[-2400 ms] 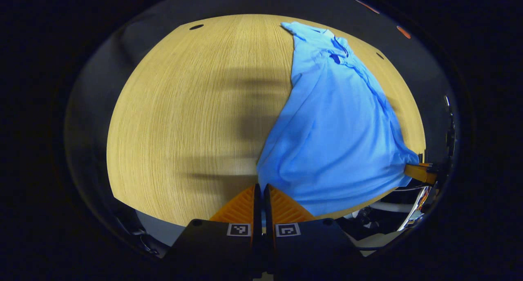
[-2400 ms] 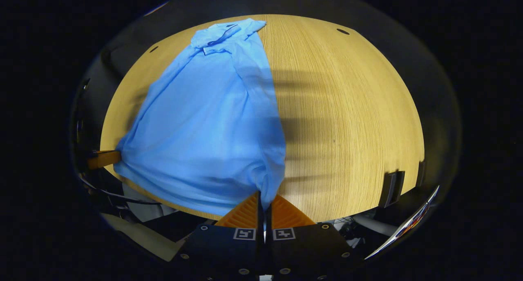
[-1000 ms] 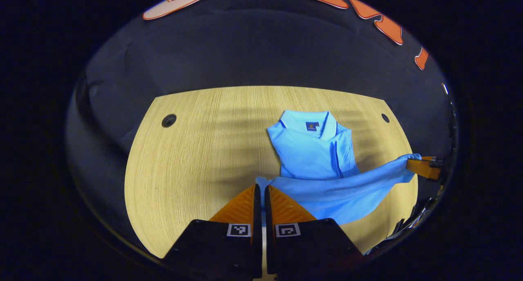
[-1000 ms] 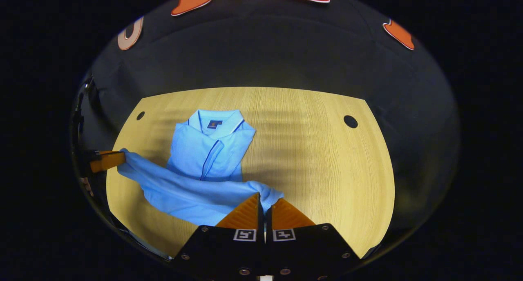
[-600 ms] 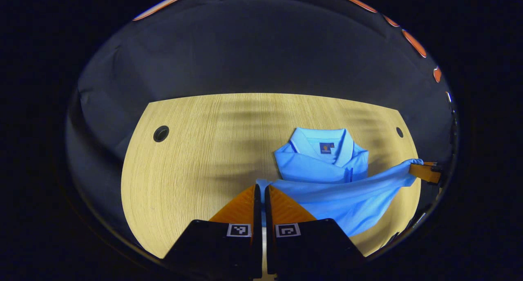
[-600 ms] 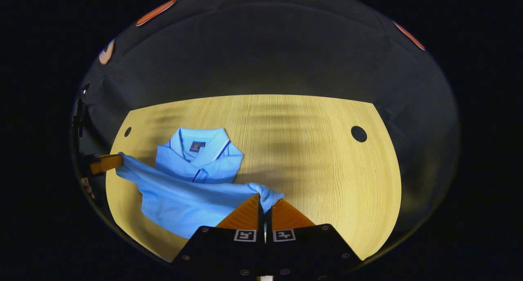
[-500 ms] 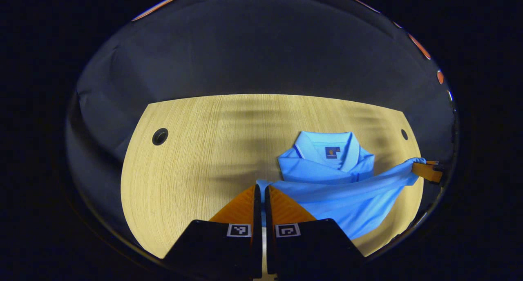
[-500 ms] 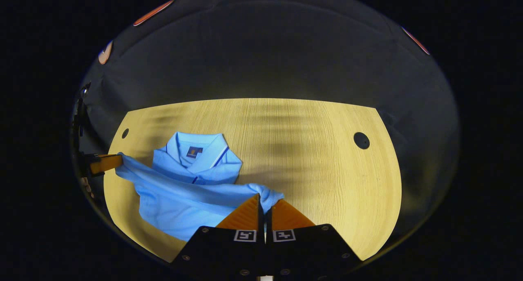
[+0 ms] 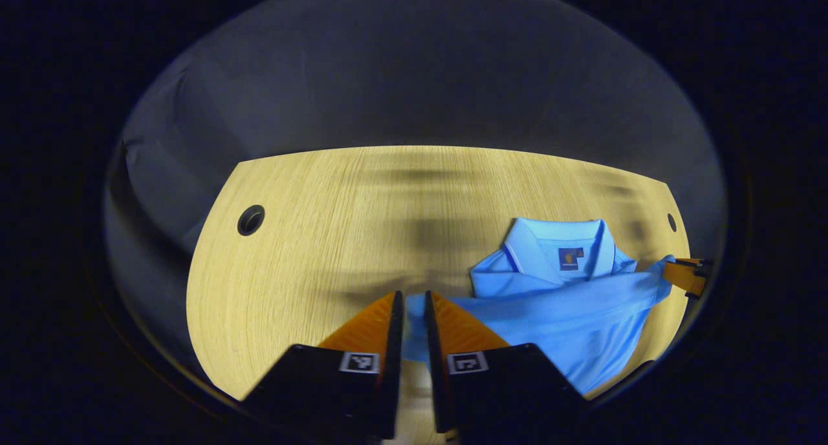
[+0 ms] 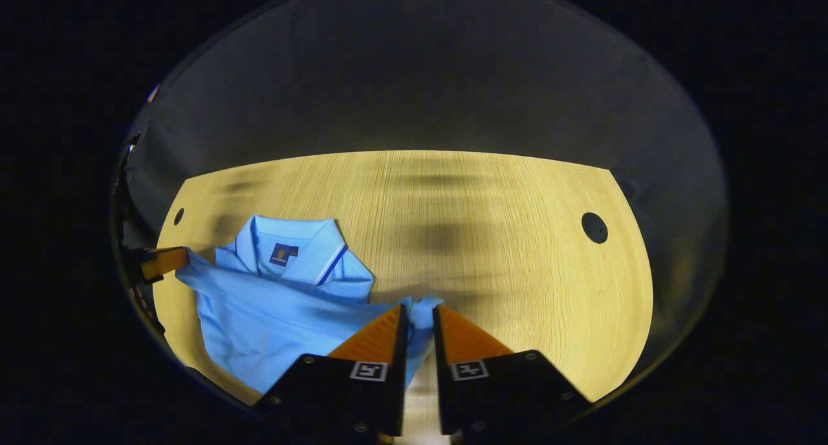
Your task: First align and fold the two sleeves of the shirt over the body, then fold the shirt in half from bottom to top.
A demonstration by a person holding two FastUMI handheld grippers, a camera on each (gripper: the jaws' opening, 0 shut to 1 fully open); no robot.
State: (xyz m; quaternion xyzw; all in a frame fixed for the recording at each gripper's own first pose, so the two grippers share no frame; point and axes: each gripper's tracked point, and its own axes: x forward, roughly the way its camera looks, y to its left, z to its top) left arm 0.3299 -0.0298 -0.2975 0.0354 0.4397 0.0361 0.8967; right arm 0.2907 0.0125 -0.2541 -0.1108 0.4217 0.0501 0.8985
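With the blue shirt [image 9: 569, 322] folded bottom-over-top on the table [image 9: 323, 238], both the left claw [image 9: 412, 303] and right claw [image 10: 417, 315] sit low, jaws narrowly parted around its hem corners

the wooden table [image 9: 323, 251] lies bare and open from the folded blue shirt [image 9: 569, 309] out to the cable hole [image 9: 250, 219] in the left gripper view; in the right gripper view, bare wood runs from the shirt [image 10: 272, 303] to the other hole [image 10: 594, 227].
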